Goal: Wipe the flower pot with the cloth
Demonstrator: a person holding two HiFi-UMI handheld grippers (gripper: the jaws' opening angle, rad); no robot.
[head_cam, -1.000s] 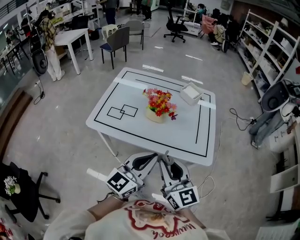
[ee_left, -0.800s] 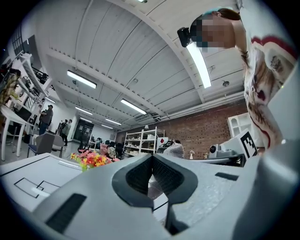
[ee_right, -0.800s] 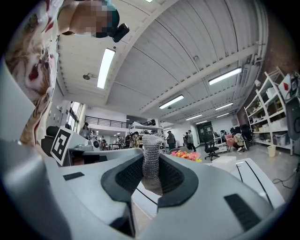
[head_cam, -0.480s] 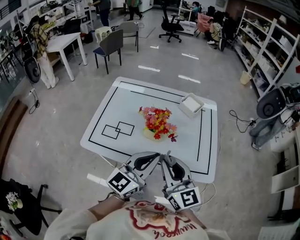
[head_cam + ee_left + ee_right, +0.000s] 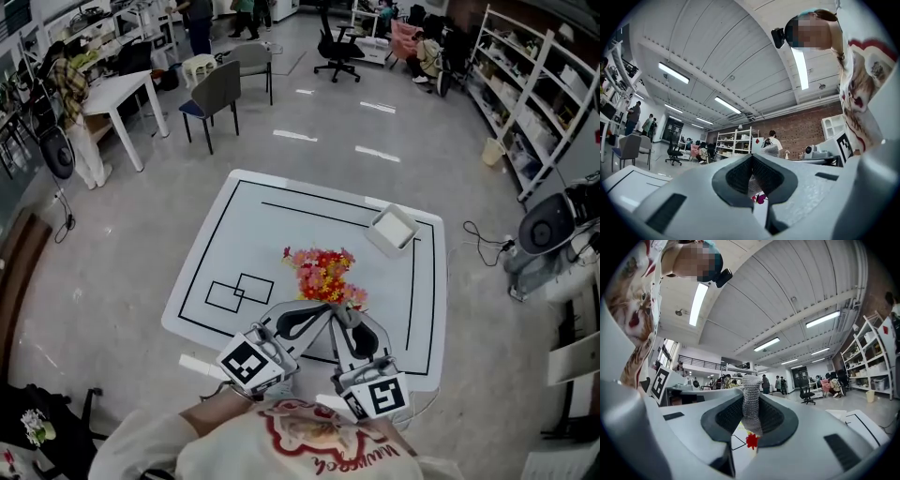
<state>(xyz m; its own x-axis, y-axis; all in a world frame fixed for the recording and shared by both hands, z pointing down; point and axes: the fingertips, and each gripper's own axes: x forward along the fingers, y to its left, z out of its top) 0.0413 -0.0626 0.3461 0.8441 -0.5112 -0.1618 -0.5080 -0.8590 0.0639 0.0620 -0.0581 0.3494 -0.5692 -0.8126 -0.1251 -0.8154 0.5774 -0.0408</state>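
So, the flower pot [image 5: 323, 277], stuffed with red, pink and yellow blooms, is parked on the white desk [image 5: 253, 234] close to the near edge, roughly midway along it, inside the black taped outline. A white tray [image 5: 392, 228] is sat by the far right corner. Both grippers are held side by side over the near edge, tips just beside the blooms. The right gripper [image 5: 751, 397] is clamped on a grey knitted cloth [image 5: 751, 416], which sticks up between its jaws. The left gripper [image 5: 752, 161] is closed up tight. A sliver of grey weave is seen in its gap, but whether that's pinched can't be told.
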